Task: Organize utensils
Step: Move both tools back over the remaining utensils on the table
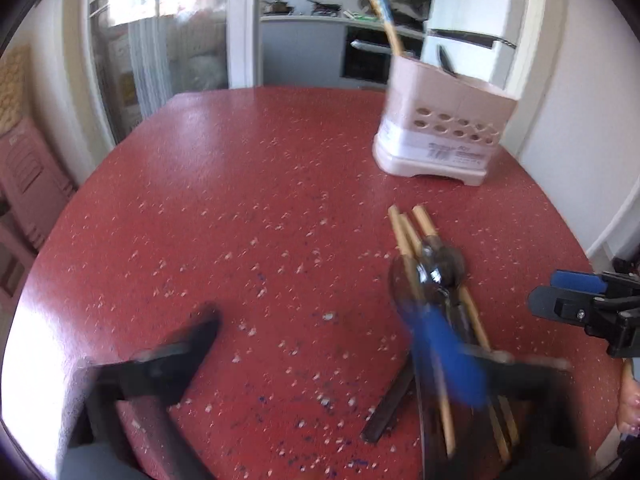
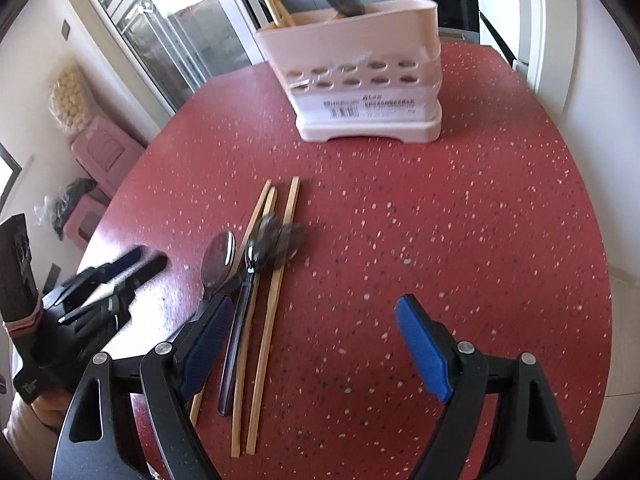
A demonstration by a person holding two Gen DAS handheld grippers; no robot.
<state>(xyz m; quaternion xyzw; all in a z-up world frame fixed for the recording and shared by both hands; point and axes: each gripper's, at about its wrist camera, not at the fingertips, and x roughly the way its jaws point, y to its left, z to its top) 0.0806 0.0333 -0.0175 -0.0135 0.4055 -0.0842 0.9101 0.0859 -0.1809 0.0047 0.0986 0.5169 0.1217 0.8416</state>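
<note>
only the right wrist view sharply shows chopsticks (image 2: 262,312); right gripper (image 2: 316,344) and left gripper (image 1: 320,344) both spread.

Left wrist view low over speckled red surface (image 1: 240,200), facing pink perforated plastic utensil holder (image 1: 436,128); right wrist view nearer; both share holder, bamboo chopsticks (image 2: 262,320)

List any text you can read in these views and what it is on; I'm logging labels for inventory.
None reads clearly.
Sticker on the pink utensil holder: a barcode and rows of print, too small and blurred to quote in either view.
Small white mark on the black cuff by the left hand-held gripper: illegible.
</note>
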